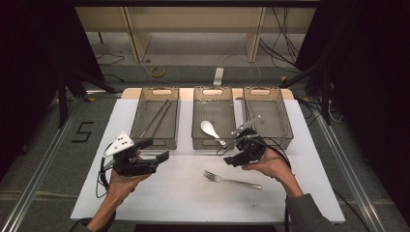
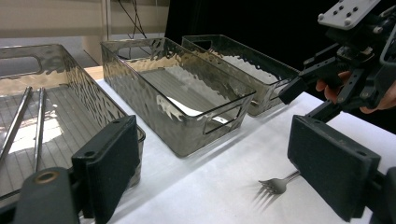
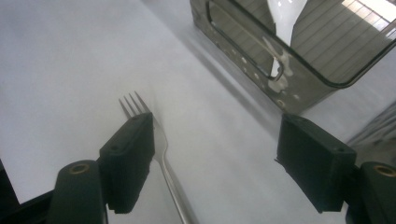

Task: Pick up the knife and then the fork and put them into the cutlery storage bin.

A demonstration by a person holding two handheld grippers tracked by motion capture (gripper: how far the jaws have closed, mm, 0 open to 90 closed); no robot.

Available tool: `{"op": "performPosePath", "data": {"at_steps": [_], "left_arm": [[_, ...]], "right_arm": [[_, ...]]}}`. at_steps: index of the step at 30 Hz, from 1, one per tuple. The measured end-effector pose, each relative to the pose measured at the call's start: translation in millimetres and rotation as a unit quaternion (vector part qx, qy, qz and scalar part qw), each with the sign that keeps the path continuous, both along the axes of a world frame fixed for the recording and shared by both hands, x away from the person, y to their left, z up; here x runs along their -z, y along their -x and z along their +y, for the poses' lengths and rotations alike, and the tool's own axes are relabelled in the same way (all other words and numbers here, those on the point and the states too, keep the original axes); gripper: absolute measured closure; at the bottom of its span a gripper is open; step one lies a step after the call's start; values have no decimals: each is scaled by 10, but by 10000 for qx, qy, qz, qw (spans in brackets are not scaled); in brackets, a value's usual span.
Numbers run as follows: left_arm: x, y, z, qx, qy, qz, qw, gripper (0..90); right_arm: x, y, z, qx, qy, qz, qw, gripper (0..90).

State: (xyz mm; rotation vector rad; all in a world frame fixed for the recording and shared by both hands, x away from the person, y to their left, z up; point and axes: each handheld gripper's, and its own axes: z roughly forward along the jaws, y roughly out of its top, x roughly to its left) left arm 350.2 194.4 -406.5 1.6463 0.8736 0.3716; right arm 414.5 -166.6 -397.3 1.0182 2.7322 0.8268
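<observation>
Fork (image 1: 231,180) pickup looks like the step in hand — sorting cutlery into three bins. Fork lies flat on the white mat (image 1: 183,193), tines toward the person's left, just in front of the mid bin (image 1: 213,140) and apart from it. Right gripper (image 3: 215,165) hangs near and above it, jaws wide apart, nothing clamped; in the right gripper view the fork's neck runs beside the left-hand jaw, not centred btwn the two. Left gripper (image 1: 155,150) hovers over the mat nr the left bin (image 1: 155,118), jaws also apart, empty.

Left bin holds tongs (image 1: 155,118); mid bin holds a white spoon (image 1: 211,129); right bin (image 1: 267,116) looks empty, so prob. the fork's place — a guess only.

Next move, as I judge it: shift the right gripper so the handle sits btwn the jaws, drop to the mat, close on the thin handle. Flat metal on a flat sheet — may slip.

Writing: a black "5" (image 1: 83,131) marked on the floor left of the table. No brands or labels readable.
</observation>
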Motion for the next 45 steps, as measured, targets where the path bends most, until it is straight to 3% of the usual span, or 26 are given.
{"op": "performPosePath", "data": {"at_steps": [6,12,22,25,39,45], "left_arm": [[-1,1,6,-9,-4,-3,10000,159],[-1,1,6,-6,-12,-3,10000,159],[-2,1,10,-12,-9,-7,10000,159],[0,1,5,-5,-19,-7,10000,159],[-1,2,5,-1,-14,-10,10000,159],[-1,3,3,-3,-15,-12,10000,159]], "right_arm": [[47,34,38,-141,202,99,9996,299],[96,62,63,-271,357,224,9987,381],[297,112,147,-514,864,522,9936,492],[339,131,146,-555,834,581,9933,535],[522,204,143,-686,1231,820,9866,644],[574,215,159,-781,1288,845,9850,691]]}}
